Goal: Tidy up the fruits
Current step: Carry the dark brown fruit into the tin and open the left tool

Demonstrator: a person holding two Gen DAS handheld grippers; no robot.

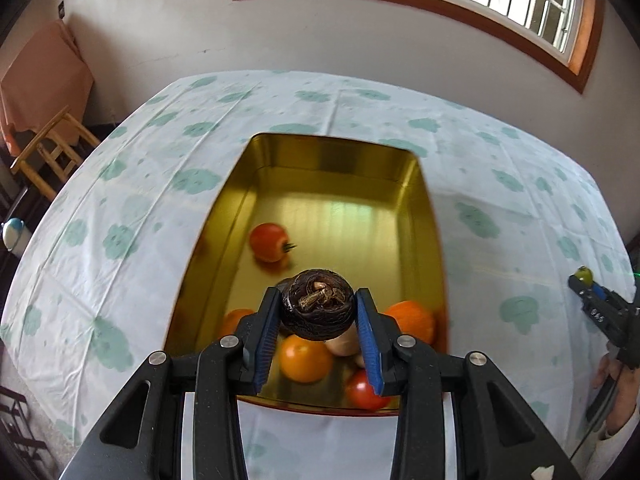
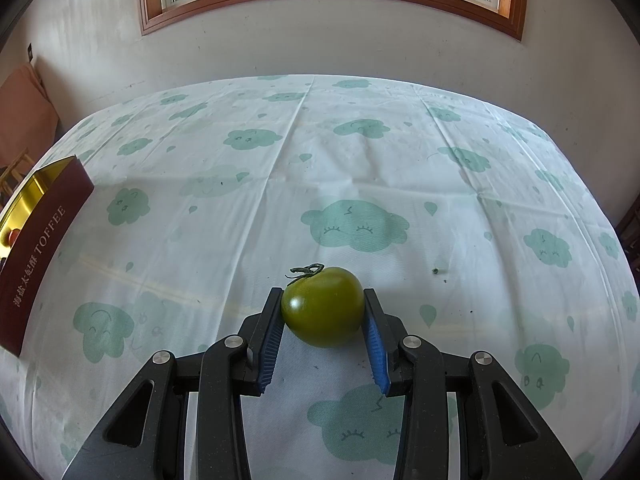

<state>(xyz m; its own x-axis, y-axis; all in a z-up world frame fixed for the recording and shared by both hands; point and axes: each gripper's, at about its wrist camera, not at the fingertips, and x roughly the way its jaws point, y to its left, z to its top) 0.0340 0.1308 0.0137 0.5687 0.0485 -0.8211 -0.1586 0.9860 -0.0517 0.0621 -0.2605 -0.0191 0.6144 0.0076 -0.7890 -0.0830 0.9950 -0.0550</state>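
Counter [image 2: 360, 168] under a white cloth printed with green clouds carries one open gold-lined tin [image 1: 424, 208], long axis running away from the left wrist camera. Seen from the right wrist view, the same tin sits at the far left edge, maroon wall lettered TOFFEE [image 2: 44, 248] facing the right gripper, well apart from it. Contents of tin: a red tomato [image 1: 269, 241] alone mid-floor toward the left wall; clustered at the near end, orange fruits [image 1: 306, 358] and [image 1: 412, 318], another red one [image 1: 362, 390], a pale piece partly hidden behind the held item. Left gripper [image 1: 318, 312] is closed firmly onto a dark brown wrinkled fruit [image 1: 318, 312], dried stem end facing the camera, both blue pads touching its sides; it hangs directly above the tin's near end, over the cluster. Key relation: the drop zone lies straight below the left gripper, so my reading is that release needs only a short descent, preferably nudged toward the bare floor farther in, to avoid landing on the piled fruit. Right gripper [image 2: 323, 308] is clamped on a green tomato [image 2: 323, 308], stem curled toward upper left; the tomato appears to be at or just above the cloth, contact uncertain. The tin lies to its left, so that piece needs a long leftward carry; the left hand is much the nearer.
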